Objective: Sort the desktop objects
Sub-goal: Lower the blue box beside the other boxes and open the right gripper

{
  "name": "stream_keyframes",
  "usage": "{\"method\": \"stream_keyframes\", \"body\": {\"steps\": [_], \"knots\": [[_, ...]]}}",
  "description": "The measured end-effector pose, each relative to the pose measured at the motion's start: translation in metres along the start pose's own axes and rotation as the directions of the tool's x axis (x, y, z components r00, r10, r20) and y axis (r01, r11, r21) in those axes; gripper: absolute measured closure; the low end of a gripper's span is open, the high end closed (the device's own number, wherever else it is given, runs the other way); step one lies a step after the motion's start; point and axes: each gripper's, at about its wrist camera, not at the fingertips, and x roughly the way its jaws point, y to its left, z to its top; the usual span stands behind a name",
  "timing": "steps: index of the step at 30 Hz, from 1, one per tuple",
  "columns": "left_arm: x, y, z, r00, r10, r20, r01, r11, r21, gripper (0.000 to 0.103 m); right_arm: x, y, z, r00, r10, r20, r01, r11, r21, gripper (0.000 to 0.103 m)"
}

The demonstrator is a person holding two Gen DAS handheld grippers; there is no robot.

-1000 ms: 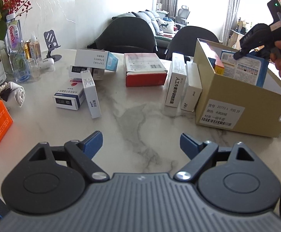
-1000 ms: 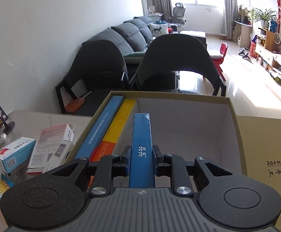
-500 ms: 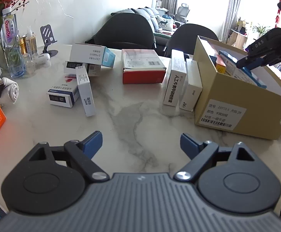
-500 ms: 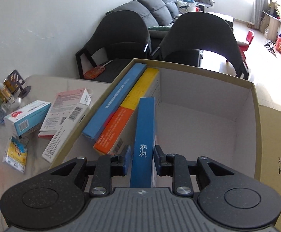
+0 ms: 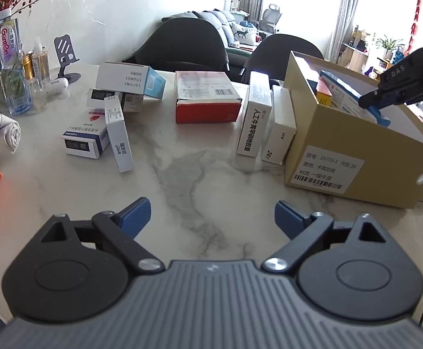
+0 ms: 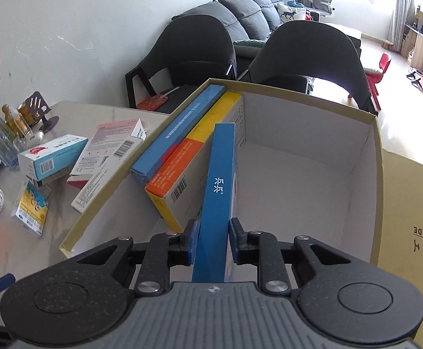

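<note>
A blue box [image 6: 220, 186] is held on edge between the closed jaws of the right gripper [image 6: 211, 240], inside the carton [image 6: 368, 174], leaning against an orange-and-yellow box [image 6: 188, 168] that stands by a longer blue box [image 6: 179, 133] along the carton's left wall. The carton is set at the table's [image 5: 199, 174] right edge. The left gripper [image 5: 211, 218] is seen with its jaws wide and opening over bare marble near the table's front edge, nothing between them. More boxes are scattered toward the table's far side, among them a red one [image 5: 207, 99].
</note>
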Motion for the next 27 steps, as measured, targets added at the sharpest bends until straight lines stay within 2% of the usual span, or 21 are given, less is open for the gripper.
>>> {"method": "stream_keyframes", "body": {"steps": [5,19,22,23,27], "knots": [[0.001,0.003,0.000,1.000,0.011,-0.005,-0.011,1.000,-0.003,0.007,0.009,-0.011,0.013,0.999,0.039,0.007,-0.039,0.995,0.088,0.078],[0.004,0.000,0.003,1.000,0.027,-0.013,-0.027,0.999,0.020,0.007,0.039,-0.025,0.044,0.996,0.081,0.040,-0.087,0.980,0.181,0.075],[0.005,-0.002,0.005,1.000,0.028,-0.014,-0.027,0.999,0.025,0.007,0.044,-0.034,0.048,0.990,0.134,0.046,-0.141,0.960,0.241,0.075],[0.005,-0.002,0.005,1.000,0.026,-0.014,-0.025,0.999,0.024,0.007,0.046,-0.037,0.050,0.987,0.157,0.046,-0.164,0.950,0.265,0.081],[0.004,-0.004,0.006,1.000,0.021,-0.013,-0.020,0.999,0.028,0.007,0.046,-0.034,0.050,0.989,0.124,0.078,-0.141,0.952,0.272,0.082]]}}
